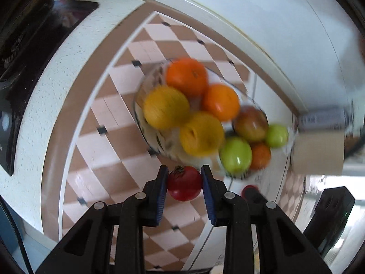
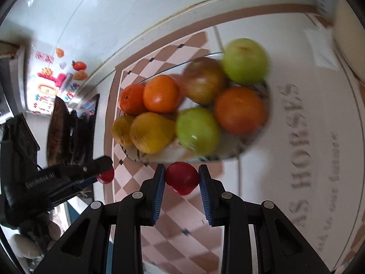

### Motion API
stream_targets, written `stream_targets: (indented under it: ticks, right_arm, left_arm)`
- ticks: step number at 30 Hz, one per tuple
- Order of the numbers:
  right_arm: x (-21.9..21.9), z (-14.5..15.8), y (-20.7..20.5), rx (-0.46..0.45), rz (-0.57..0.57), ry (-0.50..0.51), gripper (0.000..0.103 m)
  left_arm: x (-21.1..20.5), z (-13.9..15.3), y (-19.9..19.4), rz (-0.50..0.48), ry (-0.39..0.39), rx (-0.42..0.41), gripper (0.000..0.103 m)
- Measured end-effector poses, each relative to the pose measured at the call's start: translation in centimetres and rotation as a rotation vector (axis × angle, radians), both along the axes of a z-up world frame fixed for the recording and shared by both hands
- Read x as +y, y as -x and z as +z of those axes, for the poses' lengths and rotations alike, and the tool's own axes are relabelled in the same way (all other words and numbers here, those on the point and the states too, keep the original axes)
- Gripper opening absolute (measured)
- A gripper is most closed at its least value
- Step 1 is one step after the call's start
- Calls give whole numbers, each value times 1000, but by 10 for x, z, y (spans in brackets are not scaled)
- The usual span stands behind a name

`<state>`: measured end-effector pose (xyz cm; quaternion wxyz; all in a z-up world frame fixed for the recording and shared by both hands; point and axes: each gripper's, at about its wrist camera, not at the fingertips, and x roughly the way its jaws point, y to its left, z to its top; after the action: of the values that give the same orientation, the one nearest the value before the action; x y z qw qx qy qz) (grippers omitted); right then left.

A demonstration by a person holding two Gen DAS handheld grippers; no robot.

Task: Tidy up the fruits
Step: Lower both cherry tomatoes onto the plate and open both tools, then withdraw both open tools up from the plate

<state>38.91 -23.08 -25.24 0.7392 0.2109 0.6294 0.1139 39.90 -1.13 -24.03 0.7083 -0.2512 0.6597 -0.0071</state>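
Observation:
A glass bowl (image 1: 139, 111) on the checkered tablecloth holds oranges (image 1: 186, 76), yellow fruits (image 1: 166, 107), green apples (image 1: 236, 155) and a red-green apple (image 1: 251, 123). My left gripper (image 1: 184, 182) is shut on a red pomegranate (image 1: 184, 183) above the cloth, just short of the bowl. My right gripper (image 2: 181, 179) is shut on a red apple (image 2: 181, 178) near the bowl's (image 2: 159, 158) rim. In the right wrist view the left gripper (image 2: 103, 171) shows at the left with its red fruit (image 2: 106, 175).
A white wall with a rounded table edge lies behind the bowl. A cardboard roll (image 1: 319, 153) stands right of the bowl. A dark tray (image 2: 68, 132) and colourful packaging (image 2: 52, 84) lie to the left. Printed lettering (image 2: 296, 150) marks the cloth at the right.

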Motion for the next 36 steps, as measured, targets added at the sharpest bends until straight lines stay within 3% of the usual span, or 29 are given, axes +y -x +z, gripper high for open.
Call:
stream_targets:
  ticks: [8, 17, 21, 23, 28, 29, 32, 36]
  right_arm:
    - [41, -16, -22, -3, 55, 66, 32]
    - [49, -19, -27, 0, 68, 64, 34]
    - [46, -13, -25, -14, 65, 52, 50]
    - [45, -10, -23, -22, 66, 59, 63]
    - [34, 5, -16, -54, 47, 117, 72]
    - [30, 9, -13, -61, 50, 143, 81]
    - [25, 22, -3, -98, 73, 272, 89]
    - [12, 32, 13, -128, 84, 376, 93]
  left_arm:
    - [23, -29, -27, 63, 44, 43, 27]
    - [24, -44, -39, 58, 42, 88, 30]
    - [24, -46, -39, 64, 31, 109, 38]
    - [25, -44, -38, 65, 22, 107, 39]
    - [27, -28, -32, 17, -50, 69, 43]
    - [26, -24, -31, 3, -71, 58, 50]
    - [17, -7, -21, -64, -203, -3, 77]
    - [3, 10, 2, -149, -356, -64, 94]
